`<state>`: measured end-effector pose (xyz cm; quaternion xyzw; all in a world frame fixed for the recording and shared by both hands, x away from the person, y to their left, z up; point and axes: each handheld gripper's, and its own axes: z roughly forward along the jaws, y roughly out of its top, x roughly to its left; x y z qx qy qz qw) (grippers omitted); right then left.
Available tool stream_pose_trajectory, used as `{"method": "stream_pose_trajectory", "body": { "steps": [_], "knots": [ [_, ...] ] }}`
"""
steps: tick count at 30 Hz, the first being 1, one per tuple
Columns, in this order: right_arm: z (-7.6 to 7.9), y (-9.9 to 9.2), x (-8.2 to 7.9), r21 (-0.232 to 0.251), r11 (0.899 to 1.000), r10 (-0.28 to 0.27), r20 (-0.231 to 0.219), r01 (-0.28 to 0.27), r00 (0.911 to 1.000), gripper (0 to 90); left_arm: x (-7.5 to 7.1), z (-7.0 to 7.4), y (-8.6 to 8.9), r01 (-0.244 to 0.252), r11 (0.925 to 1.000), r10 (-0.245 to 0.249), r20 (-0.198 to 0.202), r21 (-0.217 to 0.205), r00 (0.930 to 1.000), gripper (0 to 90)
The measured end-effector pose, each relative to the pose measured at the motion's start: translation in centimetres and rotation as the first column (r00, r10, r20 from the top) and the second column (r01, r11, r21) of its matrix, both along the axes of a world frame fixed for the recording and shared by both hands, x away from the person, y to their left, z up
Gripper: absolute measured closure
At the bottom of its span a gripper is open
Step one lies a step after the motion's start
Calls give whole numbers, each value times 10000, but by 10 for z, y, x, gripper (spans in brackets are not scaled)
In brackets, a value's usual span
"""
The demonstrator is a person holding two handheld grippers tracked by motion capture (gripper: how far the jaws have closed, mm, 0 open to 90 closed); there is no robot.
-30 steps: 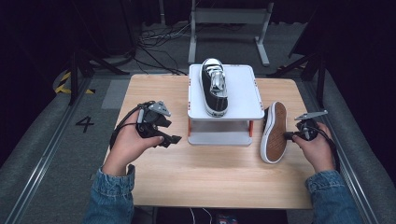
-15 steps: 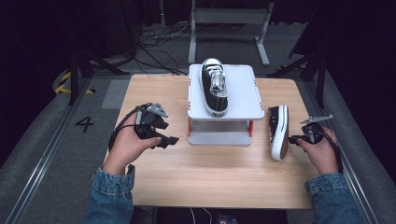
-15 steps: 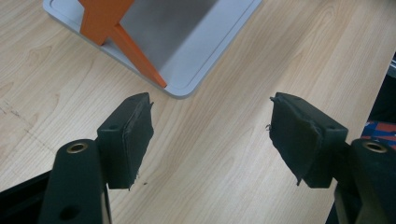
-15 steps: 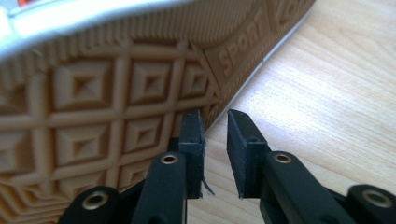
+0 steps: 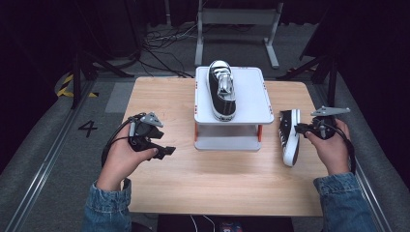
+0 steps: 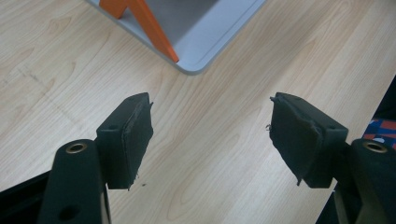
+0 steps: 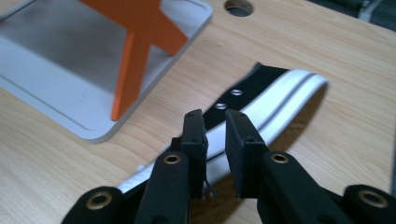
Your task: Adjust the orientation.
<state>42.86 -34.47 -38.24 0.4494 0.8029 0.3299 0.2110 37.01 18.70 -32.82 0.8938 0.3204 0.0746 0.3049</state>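
Where pale woodgrain shows, black canvas sneaker (image 5: 289,137), white rubber sole.

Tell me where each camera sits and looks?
High view: above the person's side, looking forward and down at the table; left hand, right hand show.
Left gripper view: on the left gripper, looking down at wood; wide fingers show.
Right gripper view: on the right gripper, facing the shoe; fingers just been closing, nothing between.
Gripper views share the rack.

Lab: dark curtains, floor cables (image 5: 159,41)
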Motion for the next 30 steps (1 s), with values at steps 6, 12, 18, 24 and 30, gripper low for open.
{"method": "stream_pose_trajectory", "body": {
  "steps": [6, 12, 18, 24, 30],
  "knots": [
    [-7, 3, 4, -231, 9997, -52, -382, 43, 9993, 781, 0, -3, 2, -117, 9999, 118, -48, 36, 9999, 305],
    [-7, -16, -4, 289, 9983, -506, -281, 514, 9983, 782, 9, -4, -8, 185, 9997, -184, -60, 152, 9998, 305],
    [-5, -33, -14, 202, 9949, -985, -110, 987, 9951, 792, 16, -4, -21, 576, 9983, -574, -113, 115, 9983, 304],
    [-8, -57, -26, 134, 9836, -1795, -231, 1799, 9835, 798, 22, -4, -30, 815, 9964, -812, -134, 224, 9966, 304],
    [-16, -77, -31, -126, 9671, -2543, -622, 2540, 9651, 779, 24, -4, -36, 1072, 9941, -1067, -235, 195, 9940, 303]
  ]
}}
